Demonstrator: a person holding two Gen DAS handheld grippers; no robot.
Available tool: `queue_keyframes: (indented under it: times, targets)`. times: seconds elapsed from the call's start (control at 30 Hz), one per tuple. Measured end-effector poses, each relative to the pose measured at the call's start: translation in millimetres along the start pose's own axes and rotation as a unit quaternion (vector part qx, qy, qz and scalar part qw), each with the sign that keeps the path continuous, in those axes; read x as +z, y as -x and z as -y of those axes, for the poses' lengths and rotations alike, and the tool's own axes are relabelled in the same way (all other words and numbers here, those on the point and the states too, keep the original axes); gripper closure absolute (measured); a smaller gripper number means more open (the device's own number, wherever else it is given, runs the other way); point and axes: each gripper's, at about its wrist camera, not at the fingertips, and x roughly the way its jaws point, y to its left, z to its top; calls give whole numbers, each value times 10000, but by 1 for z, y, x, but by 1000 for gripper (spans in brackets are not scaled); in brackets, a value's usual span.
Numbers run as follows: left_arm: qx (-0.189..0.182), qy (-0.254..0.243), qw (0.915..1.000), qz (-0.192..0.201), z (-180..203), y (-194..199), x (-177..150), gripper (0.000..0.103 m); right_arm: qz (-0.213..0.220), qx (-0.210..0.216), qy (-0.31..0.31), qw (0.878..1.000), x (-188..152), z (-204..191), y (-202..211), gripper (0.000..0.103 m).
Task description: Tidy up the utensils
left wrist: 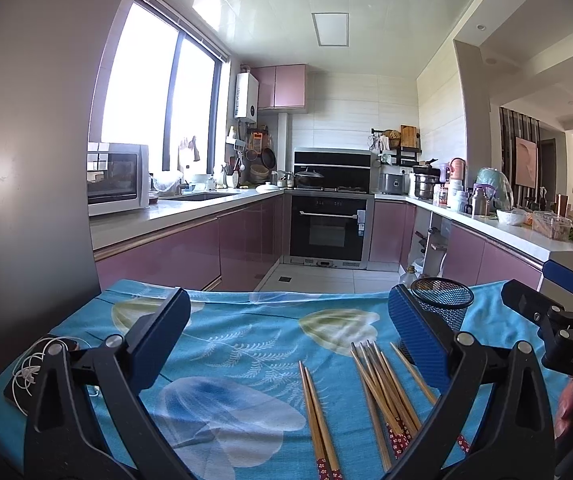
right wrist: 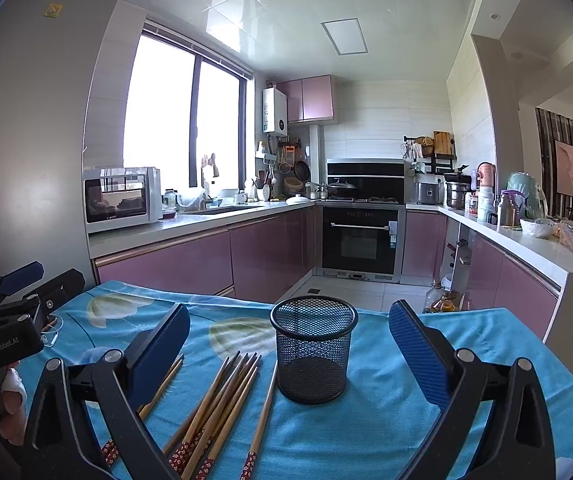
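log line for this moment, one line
left gripper: open, empty | right gripper: open, empty | chopsticks: loose on cloth | mesh cup: upright, empty

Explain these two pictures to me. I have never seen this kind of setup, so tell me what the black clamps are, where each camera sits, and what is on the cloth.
There is no robot here: a person holds a two-finger gripper in each hand, each with its own camera looking along the fingers. One picture is from the left gripper, the other from the right gripper. Both are open and hold nothing. On the blue flowered cloth lie loose wooden chopsticks beside an upright black mesh cup, which looks empty. A white cable lies at the left.
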Motion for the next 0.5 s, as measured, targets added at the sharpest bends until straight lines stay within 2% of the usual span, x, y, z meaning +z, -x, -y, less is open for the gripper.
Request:
queue_keyframes:
  times: [0.5]
  targets:
    - [-1, -1, 10000, -13, 1, -1, 0, 6, -17, -9, -3, 10000, -1, 0, -1, 7]
